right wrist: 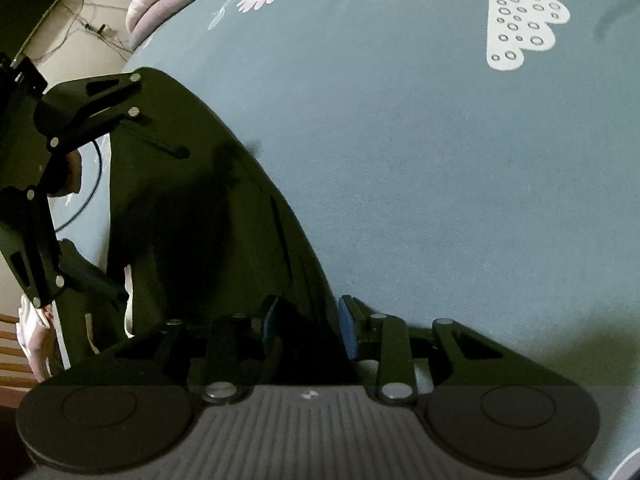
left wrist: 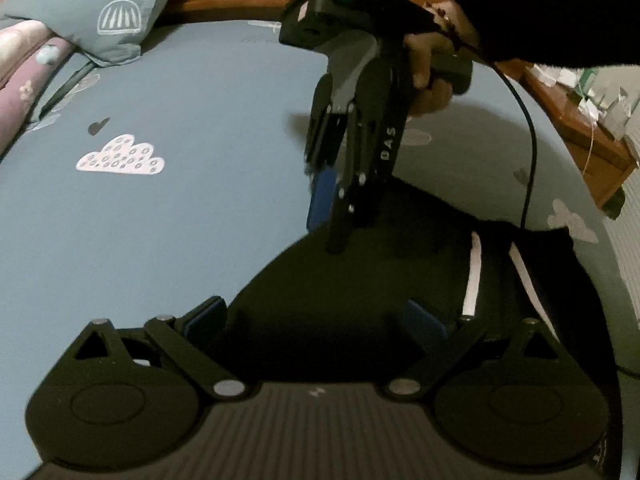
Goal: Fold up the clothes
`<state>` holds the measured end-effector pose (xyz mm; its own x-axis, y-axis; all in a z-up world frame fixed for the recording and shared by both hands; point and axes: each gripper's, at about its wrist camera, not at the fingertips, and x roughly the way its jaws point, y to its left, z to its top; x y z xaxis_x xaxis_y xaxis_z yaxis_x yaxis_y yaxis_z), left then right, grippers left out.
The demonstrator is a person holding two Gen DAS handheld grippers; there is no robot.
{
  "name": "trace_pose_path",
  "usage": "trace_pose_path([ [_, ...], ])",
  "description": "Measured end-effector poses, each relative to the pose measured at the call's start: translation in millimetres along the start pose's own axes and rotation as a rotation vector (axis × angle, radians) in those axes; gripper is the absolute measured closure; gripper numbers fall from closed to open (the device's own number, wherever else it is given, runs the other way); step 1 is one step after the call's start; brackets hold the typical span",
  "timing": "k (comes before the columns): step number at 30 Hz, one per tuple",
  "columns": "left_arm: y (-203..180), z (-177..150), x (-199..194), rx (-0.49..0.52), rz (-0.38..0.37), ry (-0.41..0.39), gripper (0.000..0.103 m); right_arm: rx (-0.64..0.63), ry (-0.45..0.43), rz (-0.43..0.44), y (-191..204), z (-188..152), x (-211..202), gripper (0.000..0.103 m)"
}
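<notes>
Your left gripper [left wrist: 316, 320] is hovering with its fingers spread wide over the near end of the black garment [left wrist: 360, 288] on the bed [left wrist: 180, 220]. Its long axis is running away toward your right gripper [left wrist: 334, 216], whose fingers, half parted, are straddling the cloth's edge.

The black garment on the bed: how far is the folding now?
Done: the garment lies on the sheet, apparently partly folded. In hand: both the left gripper and the right gripper are open over its edge, neither gripping yet. Left: grip it and fold further.
</notes>
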<state>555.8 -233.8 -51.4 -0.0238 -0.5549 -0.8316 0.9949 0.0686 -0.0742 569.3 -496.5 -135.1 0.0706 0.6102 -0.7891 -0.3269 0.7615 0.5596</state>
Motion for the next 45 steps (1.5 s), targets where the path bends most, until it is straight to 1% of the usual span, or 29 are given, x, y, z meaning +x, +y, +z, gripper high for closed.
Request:
trace_pose_path([
  [1, 1, 2, 3, -0.002, -0.002, 0.0, 0.008, -0.009, 0.0, -0.005, 2, -1, 0, 0.073],
  [4, 6, 4, 14, 0.016, 0.017, 0.012, 0.008, -0.057, 0.002, -0.034, 10, -2, 0, 0.087],
  [6, 10, 9, 19, 0.041, 0.024, 0.029, 0.008, -0.093, 0.0, -0.055, 22, -1, 3, 0.092],
  [8, 15, 15, 24, 0.082, 0.044, 0.043, 0.008, -0.143, -0.009, -0.092, 35, -1, 2, 0.092],
  [10, 21, 22, 28, 0.117, 0.043, 0.065, 0.008, -0.188, -0.014, -0.125, 47, -2, -1, 0.093],
  [12, 31, 30, 34, 0.124, 0.002, 0.095, 0.013, -0.228, -0.019, -0.151, 57, -2, -3, 0.093],
  [13, 35, 33, 37, 0.12, -0.021, 0.11, 0.021, -0.244, -0.021, -0.159, 61, -2, -5, 0.093],
  [14, 40, 38, 43, 0.108, -0.051, 0.134, 0.032, -0.261, -0.022, -0.167, 66, -2, -6, 0.093],
  [15, 45, 42, 48, 0.097, -0.081, 0.158, 0.038, -0.277, -0.024, -0.175, 70, -2, -8, 0.093],
  [16, 48, 45, 53, 0.097, -0.101, 0.183, 0.047, -0.293, -0.025, -0.184, 75, -2, -10, 0.093],
  [17, 51, 48, 58, 0.097, -0.121, 0.207, 0.049, -0.309, -0.027, -0.192, 79, -2, -11, 0.093],
  [20, 51, 55, 65, 0.158, -0.155, 0.227, 0.048, -0.358, -0.033, -0.211, 91, -4, -15, 0.093],
  [21, 51, 57, 66, 0.172, -0.183, 0.239, 0.046, -0.367, -0.036, -0.21, 92, -5, -19, 0.093],
  [25, 45, 64, 72, 0.219, -0.29, 0.288, 0.046, -0.395, -0.044, -0.205, 98, -7, -24, 0.093],
  [27, 42, 65, 77, 0.235, -0.299, 0.309, 0.05, -0.411, -0.044, -0.206, 106, -6, -20, 0.093],
  [28, 40, 66, 79, 0.244, -0.296, 0.313, 0.071, -0.416, -0.041, -0.208, 108, -5, -19, 0.093],
  [29, 39, 66, 79, 0.25, -0.297, 0.311, 0.089, -0.421, -0.037, -0.209, 109, -4, -19, 0.093],
  [30, 38, 65, 78, 0.252, -0.296, 0.309, 0.092, -0.429, -0.031, -0.212, 105, -8, -23, 0.093],
  [32, 33, 62, 74, 0.272, -0.276, 0.296, 0.099, -0.444, -0.027, -0.24, 105, -11, -21, 0.088],
  [33, 31, 60, 72, 0.284, -0.263, 0.287, 0.099, -0.451, -0.026, -0.256, 106, -12, -19, 0.075],
  [34, 29, 59, 68, 0.289, -0.252, 0.278, 0.099, -0.459, -0.024, -0.271, 107, -13, -17, 0.054],
  [35, 27, 57, 65, 0.295, -0.24, 0.269, 0.099, -0.459, -0.025, -0.276, 107, -13, -16, 0.046],
  [36, 24, 56, 62, 0.3, -0.228, 0.26, 0.099, -0.459, -0.026, -0.268, 107, -12, -16, 0.043],
  [39, 14, 54, 52, 0.353, -0.197, 0.252, 0.099, -0.466, -0.012, -0.213, 110, -6, -13, 0.043],
  [42, 3, 55, 41, 0.417, -0.178, 0.232, 0.099, -0.532, 0.027, -0.204, 118, 2, 2, 0.043],
  [44, -2, 54, 35, 0.449, -0.169, 0.224, 0.098, -0.562, 0.065, -0.188, 124, 4, 16, 0.051],
  [45, -2, 53, 34, 0.45, -0.158, 0.225, 0.094, -0.57, 0.091, -0.172, 126, 6, 22, 0.08],
])
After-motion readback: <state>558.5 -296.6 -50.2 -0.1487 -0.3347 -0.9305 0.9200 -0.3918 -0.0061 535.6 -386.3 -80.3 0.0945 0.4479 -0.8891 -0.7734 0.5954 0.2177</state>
